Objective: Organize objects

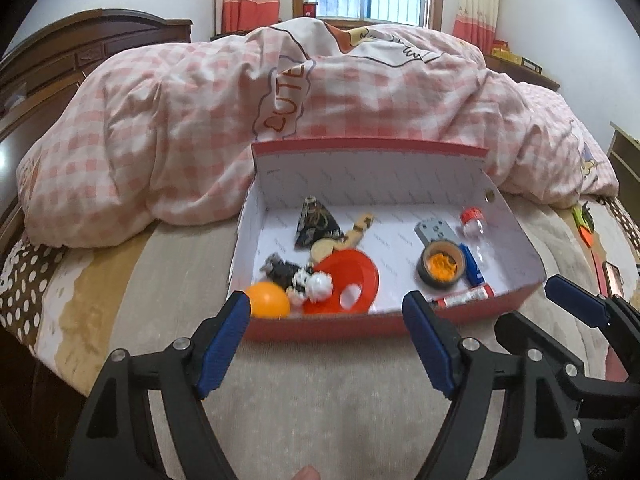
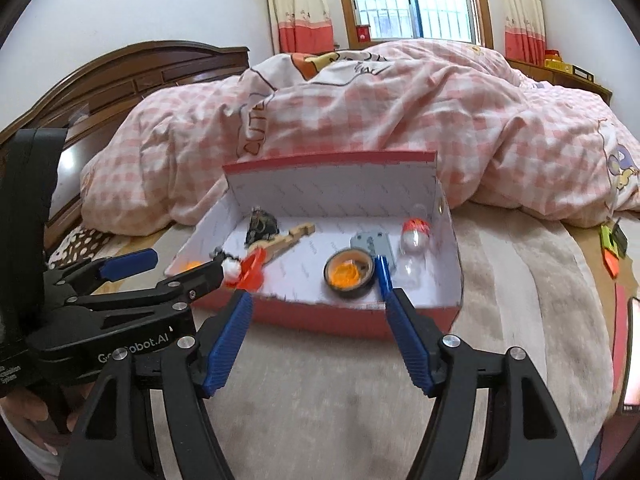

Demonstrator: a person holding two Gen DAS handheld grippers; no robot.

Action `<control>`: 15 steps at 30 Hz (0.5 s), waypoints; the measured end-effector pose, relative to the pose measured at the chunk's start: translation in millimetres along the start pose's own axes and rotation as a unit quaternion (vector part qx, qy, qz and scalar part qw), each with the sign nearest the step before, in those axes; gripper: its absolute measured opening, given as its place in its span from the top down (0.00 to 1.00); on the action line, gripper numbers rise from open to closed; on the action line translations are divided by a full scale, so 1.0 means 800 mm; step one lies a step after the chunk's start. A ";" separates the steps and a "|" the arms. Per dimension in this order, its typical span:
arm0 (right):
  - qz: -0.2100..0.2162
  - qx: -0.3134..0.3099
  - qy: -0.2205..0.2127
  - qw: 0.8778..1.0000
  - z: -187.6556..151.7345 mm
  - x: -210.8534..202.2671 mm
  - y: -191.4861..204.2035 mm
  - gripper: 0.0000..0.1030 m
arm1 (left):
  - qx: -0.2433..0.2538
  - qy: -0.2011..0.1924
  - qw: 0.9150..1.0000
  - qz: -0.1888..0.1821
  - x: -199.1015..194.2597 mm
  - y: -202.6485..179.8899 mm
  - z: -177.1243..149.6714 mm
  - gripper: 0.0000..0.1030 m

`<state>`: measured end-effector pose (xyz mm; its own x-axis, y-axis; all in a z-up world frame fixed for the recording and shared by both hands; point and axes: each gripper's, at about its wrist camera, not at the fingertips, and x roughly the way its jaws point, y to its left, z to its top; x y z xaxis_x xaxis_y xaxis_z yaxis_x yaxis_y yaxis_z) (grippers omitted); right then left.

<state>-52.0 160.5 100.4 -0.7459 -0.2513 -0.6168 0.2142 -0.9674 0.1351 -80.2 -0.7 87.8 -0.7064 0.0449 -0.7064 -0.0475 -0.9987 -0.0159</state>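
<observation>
Your left gripper [image 1: 326, 312] sat wide open with nothing between its blue pads, hovering over the beige blanket [image 1: 320, 400] just short of the red box [image 1: 320, 326]; your right gripper [image 2: 318, 312] was likewise spread and empty at the same near wall. Inside the box lay an orange ball [image 1: 269, 300], red paddle [image 1: 352, 276], tape roll [image 1: 440, 268], blue pen [image 1: 472, 268] and small bottle [image 1: 472, 224]. Behind it, a pink checked duvet [image 1: 180, 120] was heaped on the bed.

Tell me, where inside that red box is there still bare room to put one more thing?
The box has bare floor between the orange disc and the tape roll, and along the back wall. The left front corner is crowded.
</observation>
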 end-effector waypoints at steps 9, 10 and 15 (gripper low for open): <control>-0.010 0.008 0.034 0.999 -0.033 -0.002 0.000 0.32 | -0.010 0.033 0.999 -0.006 0.000 0.003 -0.036 0.23; -0.011 0.009 0.038 0.999 -0.036 -0.001 -0.001 0.32 | -0.010 0.038 0.999 -0.006 0.003 0.003 -0.039 0.23; -0.015 0.018 0.054 0.998 -0.051 0.006 -0.005 0.32 | -0.010 0.057 0.998 -0.004 0.013 -0.001 -0.052 0.23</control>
<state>-30.9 164.5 64.9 -0.6790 -0.2192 -0.7007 0.1682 -0.9754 0.1422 -57.7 -0.2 51.0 -0.6210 0.0514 -0.7821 -0.0378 -0.9987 -0.0356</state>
